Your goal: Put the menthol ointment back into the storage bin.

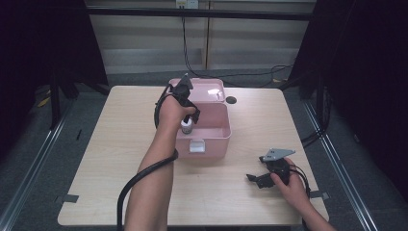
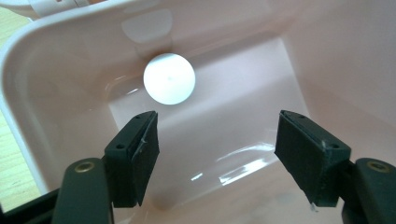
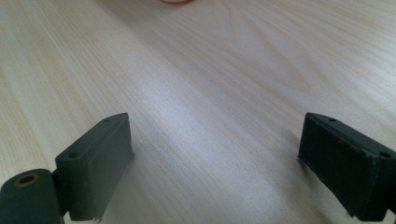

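A pink plastic box (image 1: 215,142) stands open at the table's middle, its lid (image 1: 211,90) folded back behind it. Inside, near the left wall, a small bottle (image 1: 186,126) stands upright; from above it reads as a round white cap (image 2: 169,78). My left gripper (image 1: 191,114) hangs over the box's left side, open, its jaws (image 2: 217,133) spread wide just above and beside the cap with nothing between them. My right gripper (image 1: 255,179) rests low at the table's right front, open over bare wood (image 3: 215,140).
A small dark round object (image 1: 231,100) lies on the table right of the lid. The box has a white latch (image 1: 197,146) on its front wall. The pale wooden table (image 1: 96,183) has free room at the left and front. Black cables trail from both grippers.
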Action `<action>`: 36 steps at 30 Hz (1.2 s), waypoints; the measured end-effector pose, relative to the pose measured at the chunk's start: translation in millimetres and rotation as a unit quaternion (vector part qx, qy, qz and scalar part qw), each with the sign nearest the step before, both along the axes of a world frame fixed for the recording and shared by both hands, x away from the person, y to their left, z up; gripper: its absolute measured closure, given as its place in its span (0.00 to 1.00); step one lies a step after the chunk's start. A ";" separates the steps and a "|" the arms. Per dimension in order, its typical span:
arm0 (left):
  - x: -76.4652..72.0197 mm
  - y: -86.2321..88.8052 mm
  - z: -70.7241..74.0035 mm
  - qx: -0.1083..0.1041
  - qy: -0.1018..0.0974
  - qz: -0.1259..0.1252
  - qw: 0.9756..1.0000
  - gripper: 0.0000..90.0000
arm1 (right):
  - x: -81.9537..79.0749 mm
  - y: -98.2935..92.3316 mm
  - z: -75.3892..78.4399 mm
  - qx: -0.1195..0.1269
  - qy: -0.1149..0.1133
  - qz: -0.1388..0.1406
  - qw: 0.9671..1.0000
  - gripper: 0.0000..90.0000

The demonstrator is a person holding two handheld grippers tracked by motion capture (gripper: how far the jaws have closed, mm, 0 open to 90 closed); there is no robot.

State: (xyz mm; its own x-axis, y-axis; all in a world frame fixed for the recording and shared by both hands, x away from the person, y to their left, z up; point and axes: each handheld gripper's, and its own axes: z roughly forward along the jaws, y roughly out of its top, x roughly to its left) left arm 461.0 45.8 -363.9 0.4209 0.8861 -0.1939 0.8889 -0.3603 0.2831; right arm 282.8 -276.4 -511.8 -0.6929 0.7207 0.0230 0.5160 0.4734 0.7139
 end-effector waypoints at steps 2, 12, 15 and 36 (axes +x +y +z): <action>-1.8 2.4 2.3 0.001 0.000 -0.007 1.000 0.33 | 0.0 0.0 0.0 0.000 0.000 0.000 1.000 0.10; -14.8 12.3 16.5 0.003 0.003 -0.032 0.999 0.33 | 0.0 0.0 0.0 0.000 0.000 0.000 1.000 0.10; -18.1 16.4 21.2 0.001 0.008 -0.036 0.999 0.33 | 0.0 0.0 0.0 0.000 0.000 0.000 1.000 0.10; -41.2 44.1 47.6 -0.018 0.000 -0.061 0.998 0.33 | 0.0 0.0 0.0 0.000 0.000 0.000 1.000 0.10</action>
State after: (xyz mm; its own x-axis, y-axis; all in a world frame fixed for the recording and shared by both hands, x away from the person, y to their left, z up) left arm 419.8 89.9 -316.2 0.5251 0.8210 -0.2241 0.8391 -0.4554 0.2976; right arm 282.8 -276.4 -511.8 -0.6929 0.7207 0.0233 0.5163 0.4733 0.7138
